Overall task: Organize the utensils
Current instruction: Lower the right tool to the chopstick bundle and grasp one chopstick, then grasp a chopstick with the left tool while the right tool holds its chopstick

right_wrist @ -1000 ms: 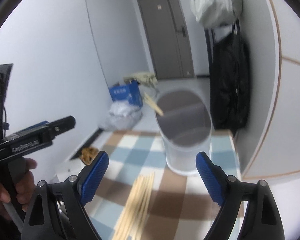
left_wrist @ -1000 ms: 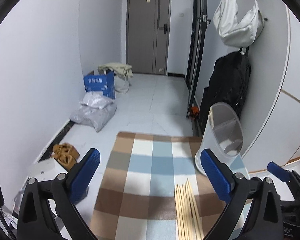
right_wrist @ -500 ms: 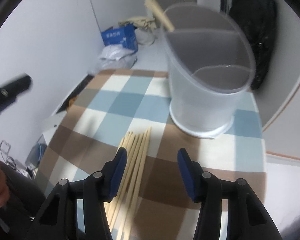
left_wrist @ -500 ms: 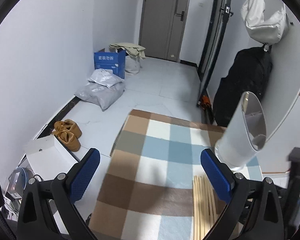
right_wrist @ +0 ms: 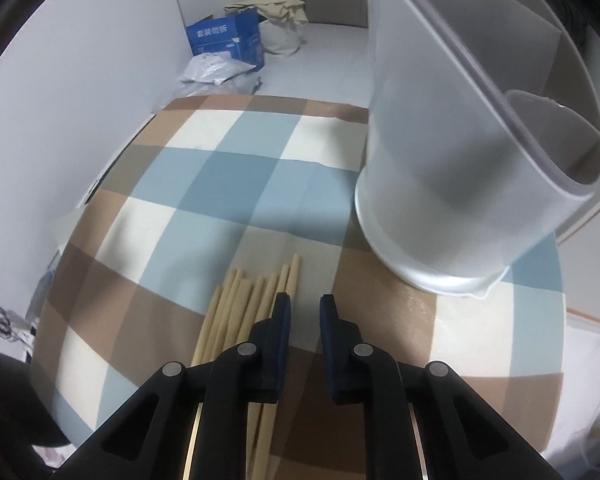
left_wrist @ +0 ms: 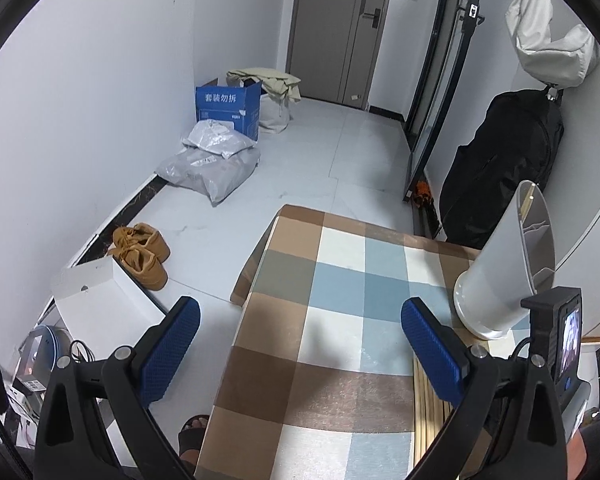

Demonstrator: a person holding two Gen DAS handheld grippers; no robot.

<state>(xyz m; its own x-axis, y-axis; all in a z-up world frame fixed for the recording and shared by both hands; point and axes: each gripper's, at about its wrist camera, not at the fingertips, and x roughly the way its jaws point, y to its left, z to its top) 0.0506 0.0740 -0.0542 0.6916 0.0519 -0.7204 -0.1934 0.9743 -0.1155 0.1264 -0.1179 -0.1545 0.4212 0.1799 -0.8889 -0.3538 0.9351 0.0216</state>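
Several pale wooden chopsticks (right_wrist: 244, 304) lie side by side on the chequered cloth (right_wrist: 220, 168). They also show at the lower right in the left wrist view, as chopsticks (left_wrist: 424, 400). My right gripper (right_wrist: 305, 300) hangs low over the cloth just right of their tips. Its jaws are closing, a narrow gap is left, and nothing is between them. The white divided utensil holder (right_wrist: 440, 160) stands close behind on the right. In the left wrist view the holder (left_wrist: 500, 272) shows a pale stick inside. My left gripper (left_wrist: 300, 336) is wide open and holds nothing, above the cloth's left part.
The table's left edge drops to a tiled floor with brown shoes (left_wrist: 142, 254), a white box (left_wrist: 96, 292), a blue carton (left_wrist: 228, 110) and grey bags (left_wrist: 212, 164). A black bag (left_wrist: 504, 168) leans on the right wall. A sandalled foot (left_wrist: 194, 432) stands by the table.
My right gripper sank and tipped down over the chopsticks, and its jaws narrowed from wide to a slim gap. The left gripper drifted, tilting down; the holder now sits farther right.
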